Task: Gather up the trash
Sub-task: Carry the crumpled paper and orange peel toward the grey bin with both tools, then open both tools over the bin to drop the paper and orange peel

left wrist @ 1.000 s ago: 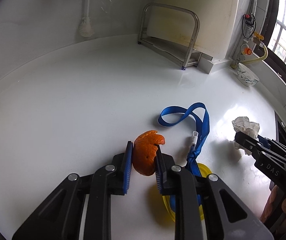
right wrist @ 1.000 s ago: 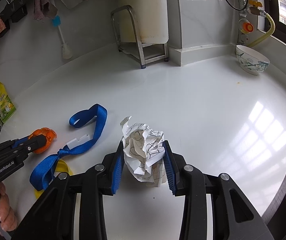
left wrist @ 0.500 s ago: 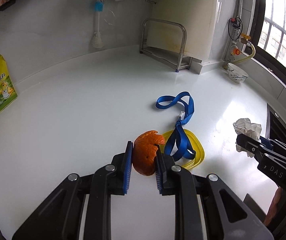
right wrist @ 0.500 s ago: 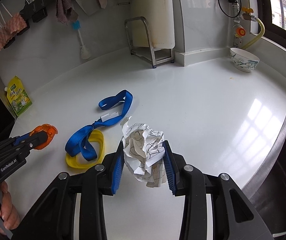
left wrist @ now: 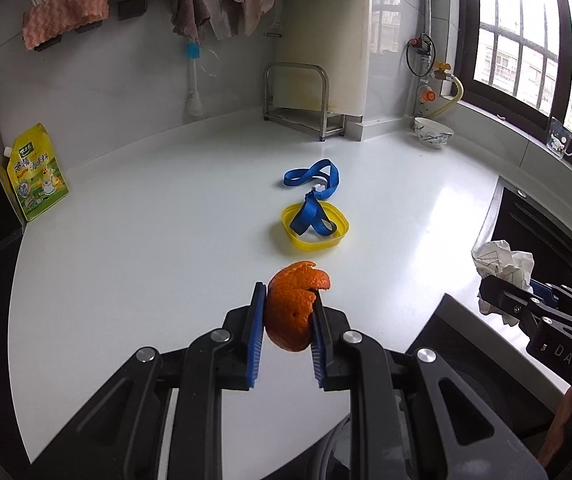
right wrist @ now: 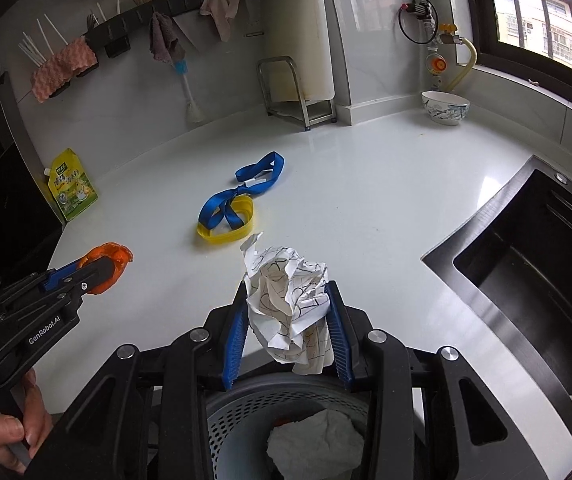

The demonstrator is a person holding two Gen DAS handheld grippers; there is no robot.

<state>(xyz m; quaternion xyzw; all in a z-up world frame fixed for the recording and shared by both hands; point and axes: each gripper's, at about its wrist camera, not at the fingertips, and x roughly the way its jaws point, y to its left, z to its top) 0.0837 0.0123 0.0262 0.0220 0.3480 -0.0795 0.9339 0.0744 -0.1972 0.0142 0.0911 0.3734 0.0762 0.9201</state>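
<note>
My left gripper [left wrist: 285, 332] is shut on a piece of orange peel [left wrist: 294, 304], held above the front edge of the white counter [left wrist: 146, 248]. My right gripper [right wrist: 288, 330] is shut on a crumpled ball of printed paper [right wrist: 292, 300], also raised near the counter's front edge. From the right wrist view the orange peel [right wrist: 108, 264] shows in the left gripper at the left. In the left wrist view the paper ball [left wrist: 502, 264] sits at the right. Below the right gripper a grey perforated bin [right wrist: 286, 428] holds white paper.
A blue lanyard [left wrist: 312, 196] lies across a yellow lid [left wrist: 314, 232] mid-counter. A yellow pouch [left wrist: 38, 172] leans at the left wall. A steel rack [left wrist: 302, 100] and a patterned bowl [right wrist: 445, 107] stand at the back. A black sink [right wrist: 534, 264] opens on the right.
Both grippers have pulled back and a little up from the middle of the counter, each keeping its grip. The lanyard and lid now lie farther away; the sink and bin have come into view.
</note>
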